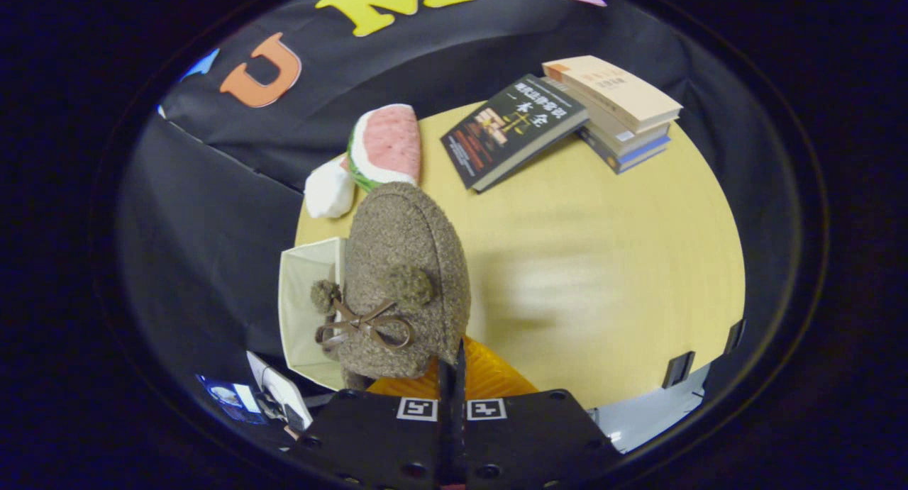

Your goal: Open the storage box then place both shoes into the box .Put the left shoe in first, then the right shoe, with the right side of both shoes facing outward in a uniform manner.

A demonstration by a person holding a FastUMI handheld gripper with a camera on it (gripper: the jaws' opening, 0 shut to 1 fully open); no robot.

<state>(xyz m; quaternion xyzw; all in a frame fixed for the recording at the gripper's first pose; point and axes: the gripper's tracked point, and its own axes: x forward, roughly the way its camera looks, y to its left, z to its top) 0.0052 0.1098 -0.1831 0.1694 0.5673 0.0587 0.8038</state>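
A brown fuzzy shoe (404, 277) with a bow and two pompoms sits just ahead of my gripper (451, 376), toe pointing away from me. Its orange sole (489, 380) shows right at the fingers. The fingers stand pressed close together on the shoe's rear edge, so the gripper is shut on the shoe. Left of the shoe, partly hidden behind it, stands a white fabric storage box (303, 320) with its top open, near the table's left edge. The shoe looks lifted, beside and partly over the box.
The round wooden table (603, 263) carries a plush watermelon slice (386, 146) and a white soft item (328, 190) beyond the shoe. Farther right lie a black book (511, 128) and a stack of books (617, 110).
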